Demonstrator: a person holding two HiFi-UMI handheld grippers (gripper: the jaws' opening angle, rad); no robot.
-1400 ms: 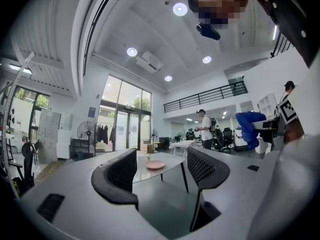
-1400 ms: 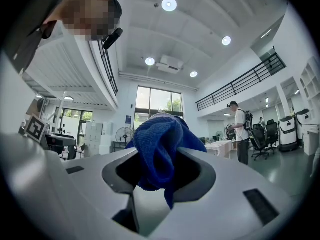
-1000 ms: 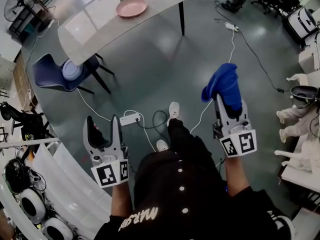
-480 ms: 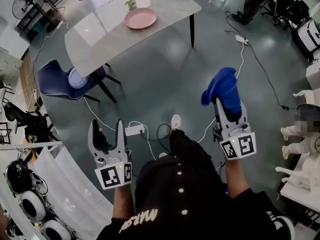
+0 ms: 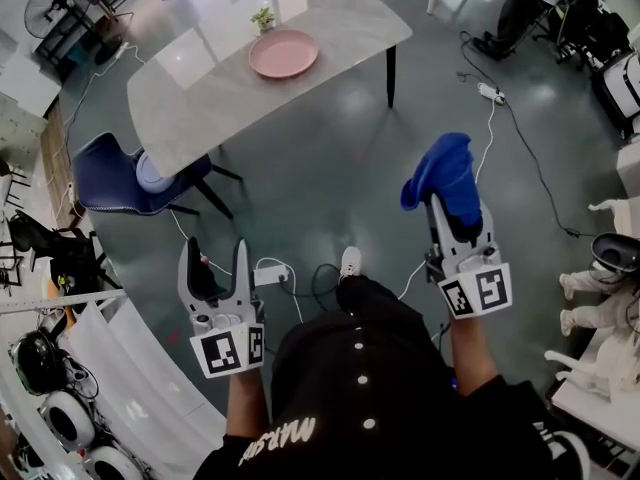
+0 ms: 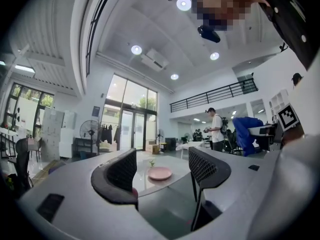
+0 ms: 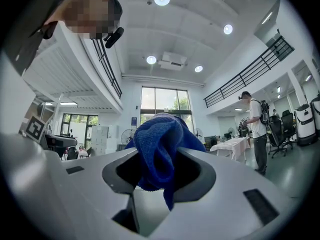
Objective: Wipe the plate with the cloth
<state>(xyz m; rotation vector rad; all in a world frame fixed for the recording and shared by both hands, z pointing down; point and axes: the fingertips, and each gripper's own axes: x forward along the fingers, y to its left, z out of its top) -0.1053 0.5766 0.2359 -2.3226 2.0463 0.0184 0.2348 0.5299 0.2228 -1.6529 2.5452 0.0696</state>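
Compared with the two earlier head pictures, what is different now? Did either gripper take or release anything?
The table with the pink plate has slid lower and to the right in the head view, so the person seems to be walking toward it. Nothing was taken or let go. The right gripper stays shut on the blue cloth, and the left gripper stays open and empty.

The cloth (image 7: 159, 149) bunched in the right gripper (image 7: 160, 160) covers the inner faces of its jaws. In the head view the worktop (image 5: 200, 98) runs off the top edge, and the plant (image 5: 263, 16) beside the plate (image 5: 284, 53) is too small to make out. A pale round thing (image 5: 150, 172) on the chair (image 5: 105, 168) is partly hidden under the worktop.
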